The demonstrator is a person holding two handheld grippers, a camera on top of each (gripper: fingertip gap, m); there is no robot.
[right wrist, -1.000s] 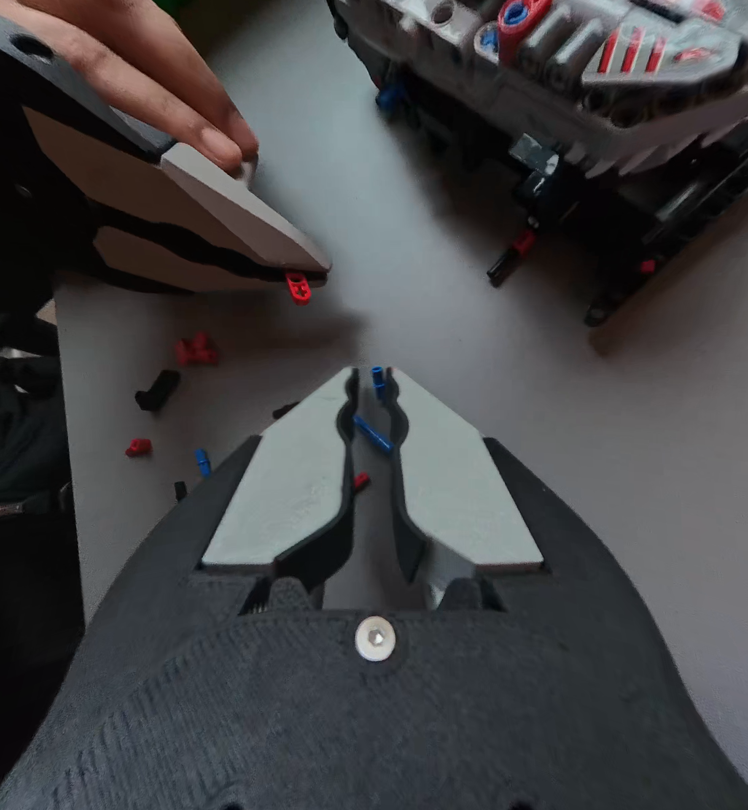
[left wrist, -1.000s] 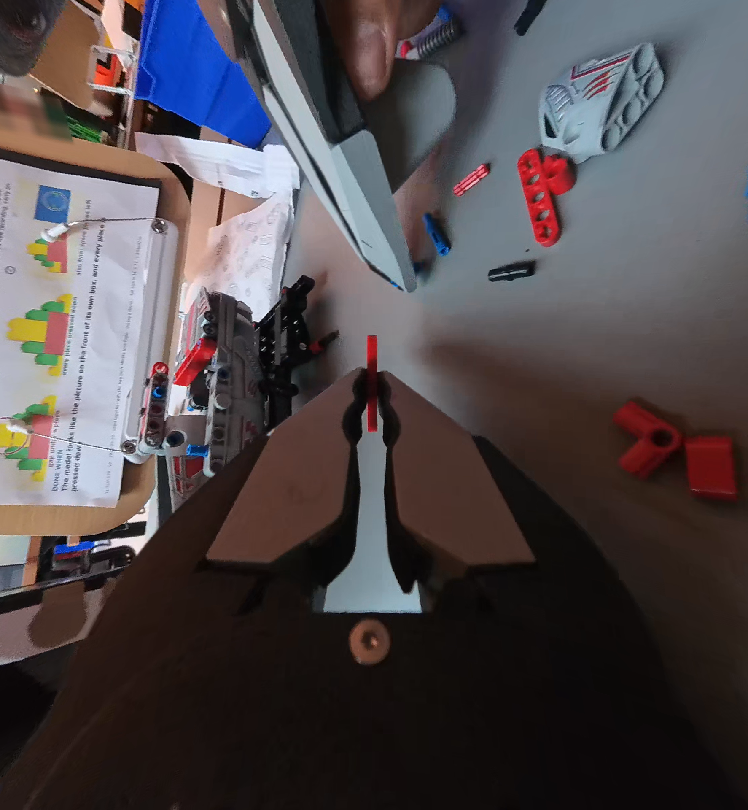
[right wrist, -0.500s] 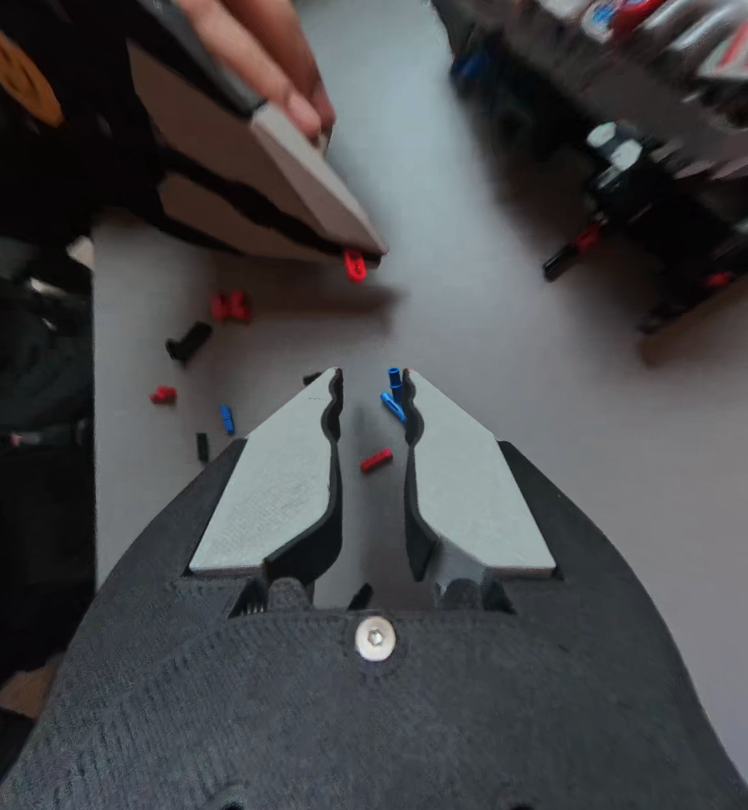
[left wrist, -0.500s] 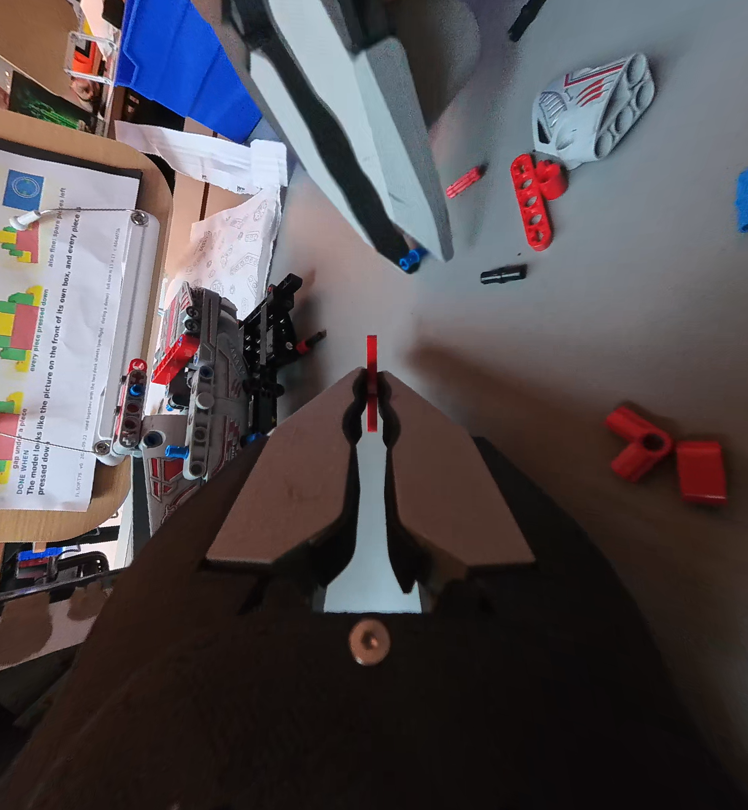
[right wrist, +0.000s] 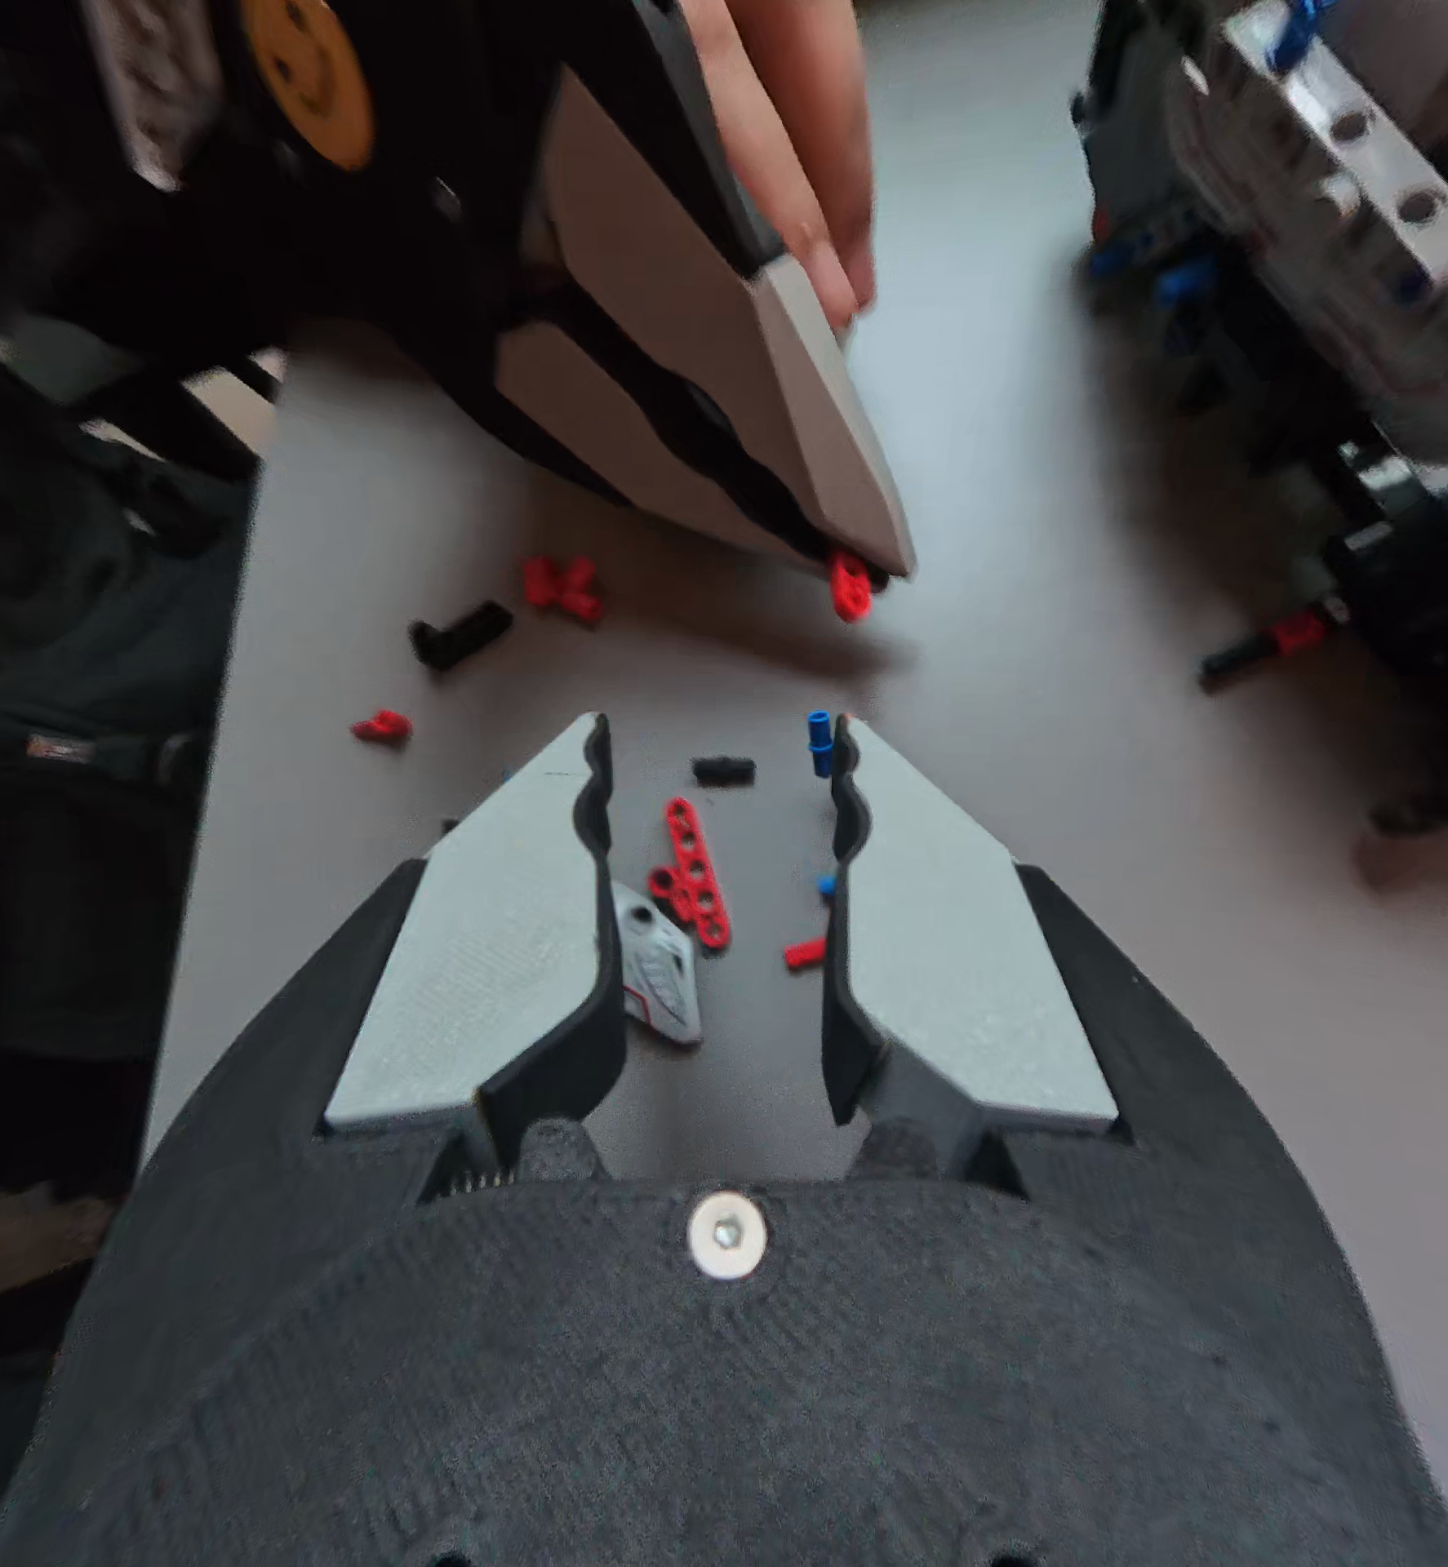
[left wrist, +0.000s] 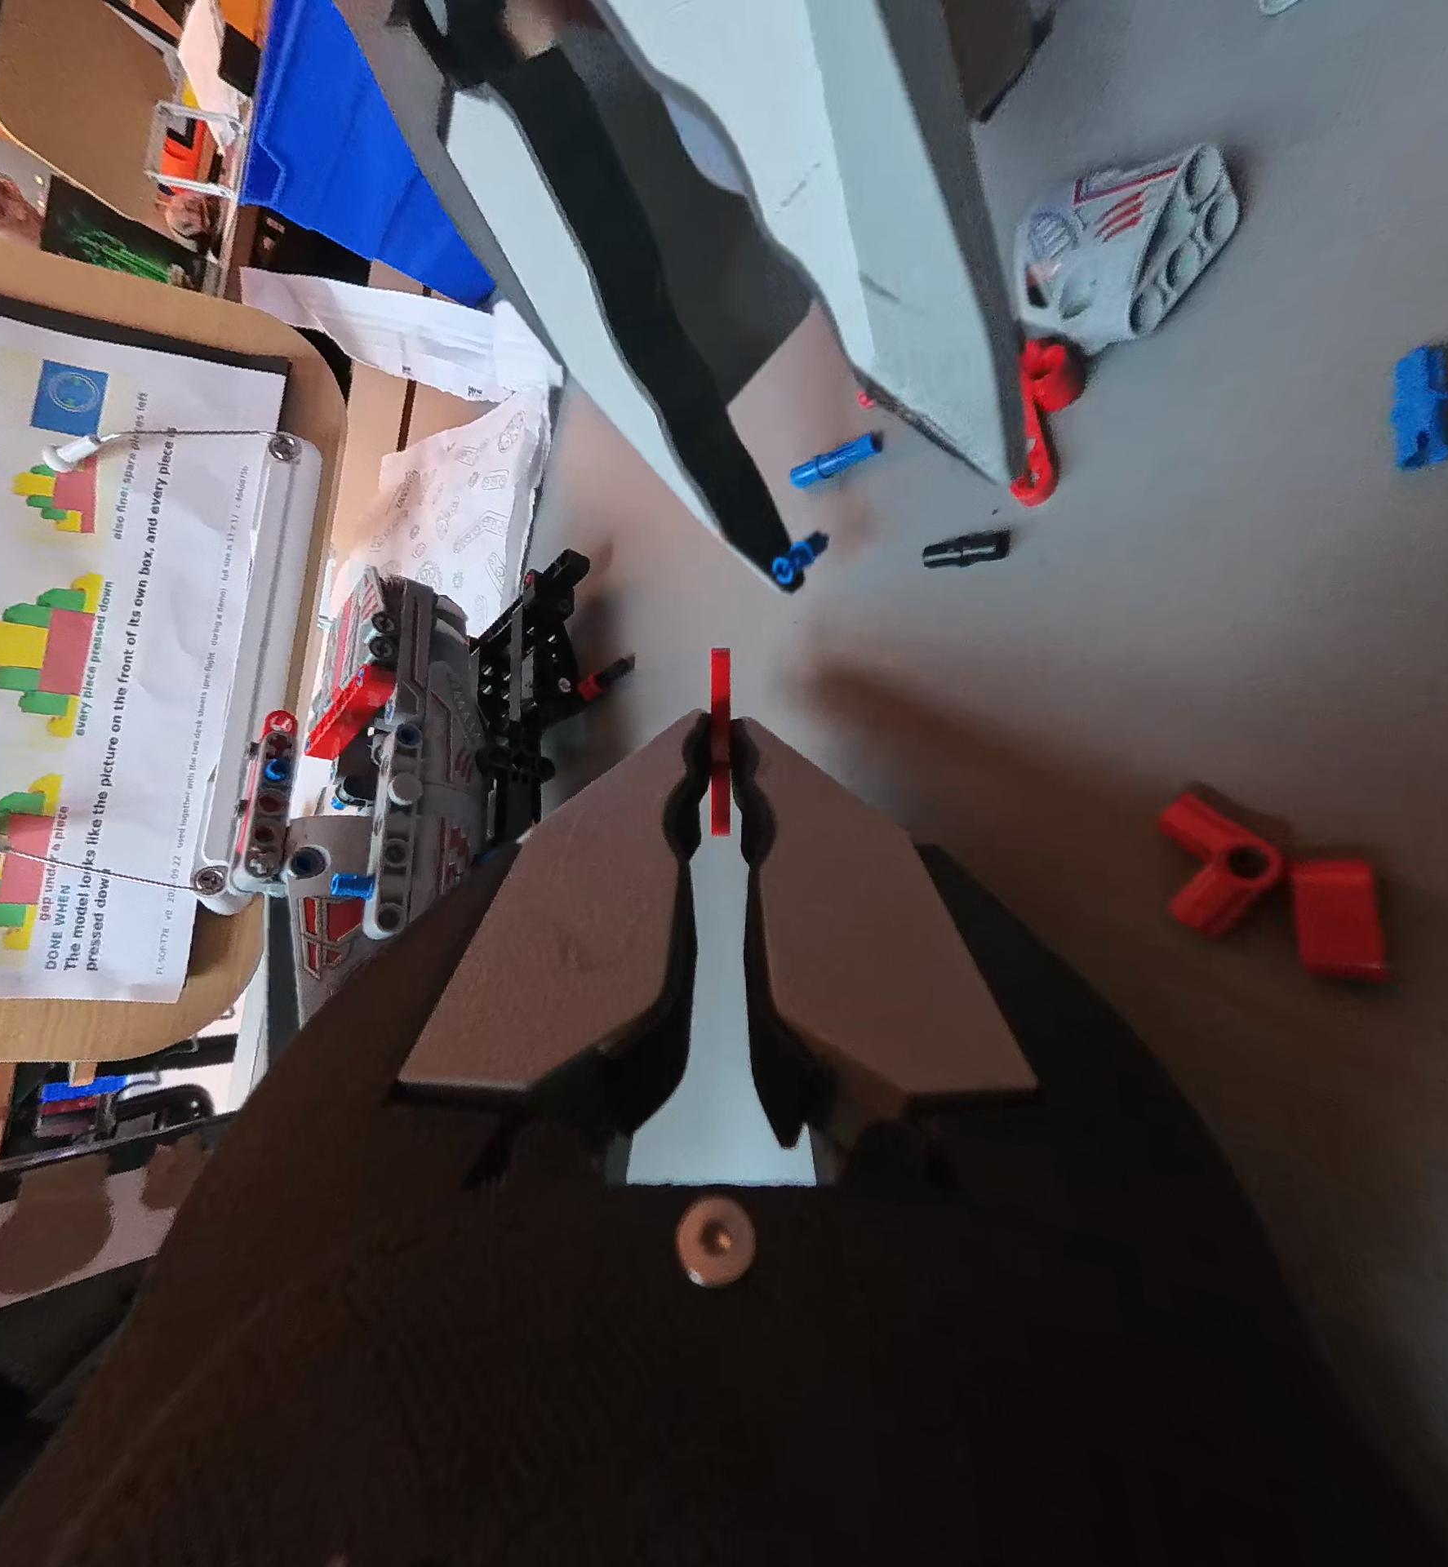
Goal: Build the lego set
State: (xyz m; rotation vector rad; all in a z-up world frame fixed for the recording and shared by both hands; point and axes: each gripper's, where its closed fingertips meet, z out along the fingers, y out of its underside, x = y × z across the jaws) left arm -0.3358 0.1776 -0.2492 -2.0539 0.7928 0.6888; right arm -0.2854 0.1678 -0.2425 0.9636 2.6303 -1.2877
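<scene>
Grey worktop (left wrist: 1043,678) carries scattered pieces beside the half-built model (left wrist: 441,746). Right of that model, the left claw (left wrist: 721,729) pinches a thin red piece (left wrist: 720,738) edge-on: light, stiff, slippery, so best gripped on its flat faces. Beyond it, the right claw (right wrist: 721,729) hangs level and spread wide, a small blue pin (right wrist: 819,743) clinging at one fingertip.
</scene>
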